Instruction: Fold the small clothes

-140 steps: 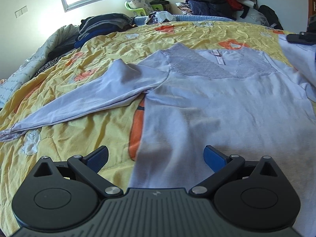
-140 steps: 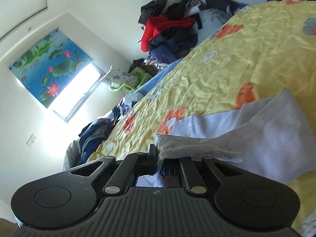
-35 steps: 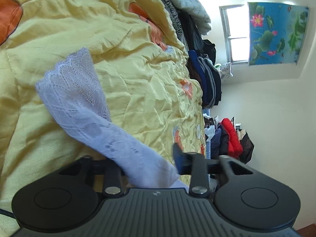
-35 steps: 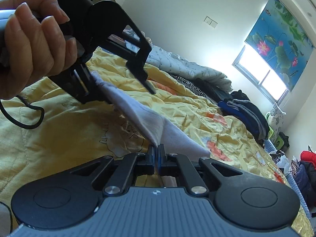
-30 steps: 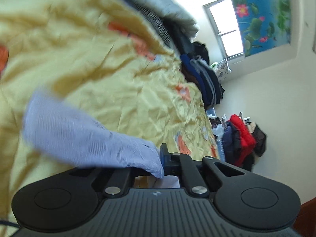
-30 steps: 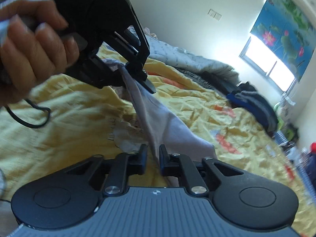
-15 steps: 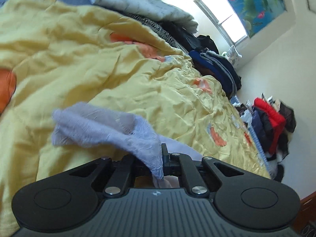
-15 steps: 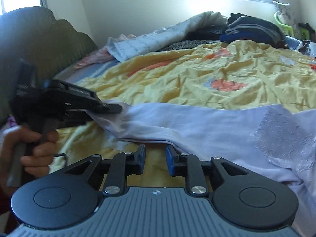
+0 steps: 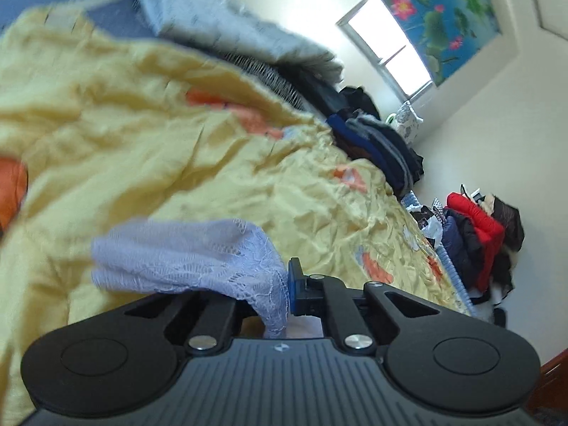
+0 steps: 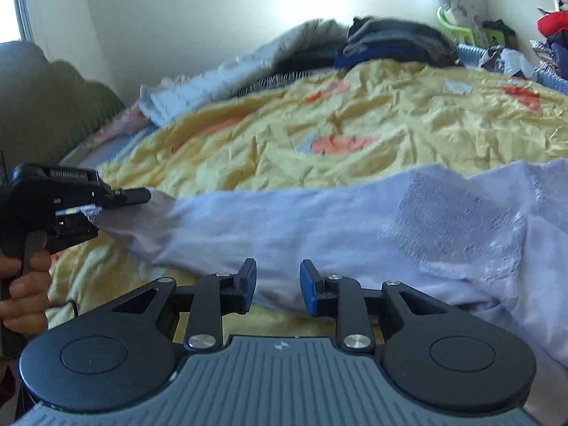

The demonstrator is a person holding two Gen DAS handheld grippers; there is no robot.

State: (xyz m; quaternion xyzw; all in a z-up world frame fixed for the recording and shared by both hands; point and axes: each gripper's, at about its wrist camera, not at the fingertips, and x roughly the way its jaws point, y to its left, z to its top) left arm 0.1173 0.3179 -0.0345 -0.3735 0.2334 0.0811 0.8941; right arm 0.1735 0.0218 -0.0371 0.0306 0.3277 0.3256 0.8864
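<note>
A pale lilac long-sleeved top [image 10: 461, 248] with lace panels lies on the yellow quilt [image 10: 355, 124]. One sleeve [image 10: 248, 220] stretches leftward from the body. My left gripper [image 10: 117, 202], held by a hand [image 10: 25, 284], is shut on that sleeve's lace cuff. In the left wrist view the cuff [image 9: 184, 259] bunches out of the shut left gripper [image 9: 285, 284]. My right gripper [image 10: 277, 285] is near the sleeve's lower edge; its jaws are opening. The cloth shows in the gap and the pads do not press on it.
A grey blanket [image 10: 230, 74] and a stack of dark folded clothes [image 10: 390, 42] lie at the bed's far side. A green headboard [image 10: 46, 106] stands on the left. Red and dark jackets [image 9: 475, 227] are piled beyond the bed.
My right gripper let go of the sleeve, parted its jaws and rolled to level. The left gripper kept hold of the cuff and rolled; the sleeve now stretches out flatter.
</note>
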